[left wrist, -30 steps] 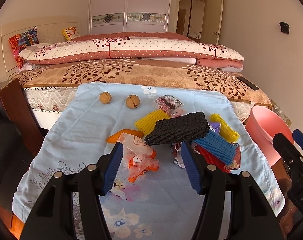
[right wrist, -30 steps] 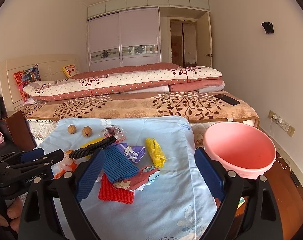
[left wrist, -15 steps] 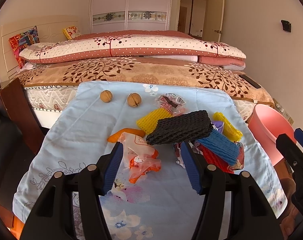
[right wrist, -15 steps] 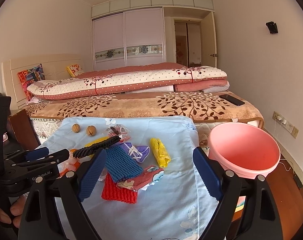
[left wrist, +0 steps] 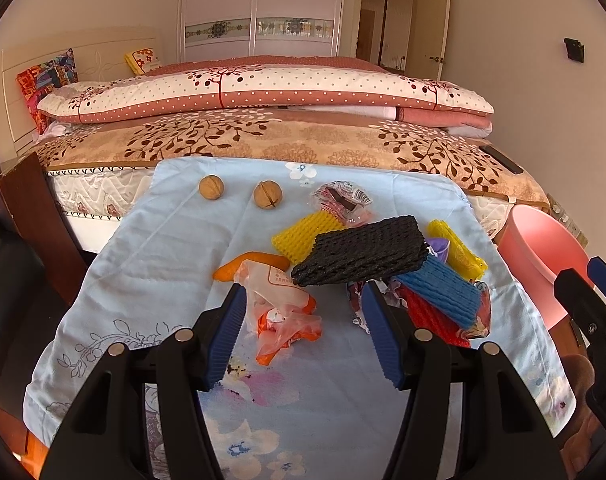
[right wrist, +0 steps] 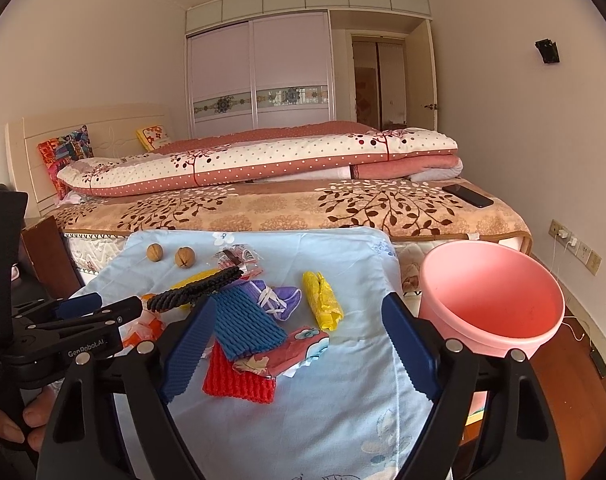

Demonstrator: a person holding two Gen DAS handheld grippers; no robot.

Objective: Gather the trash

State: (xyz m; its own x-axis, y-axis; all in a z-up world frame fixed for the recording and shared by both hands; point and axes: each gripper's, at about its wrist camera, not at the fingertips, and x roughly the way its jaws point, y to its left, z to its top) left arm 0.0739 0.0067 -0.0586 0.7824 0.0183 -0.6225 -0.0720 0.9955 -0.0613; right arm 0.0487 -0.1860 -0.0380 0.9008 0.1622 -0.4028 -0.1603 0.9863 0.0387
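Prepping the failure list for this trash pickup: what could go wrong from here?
1. The foam nets are stacked: the black net lies over the yellow net and blue net, so one grab may drag several.
2. The pink bucket stands beside the cloth-covered surface, not on it; a short drop could miss.
3. The walnuts could roll if the blue cloth gets tugged.
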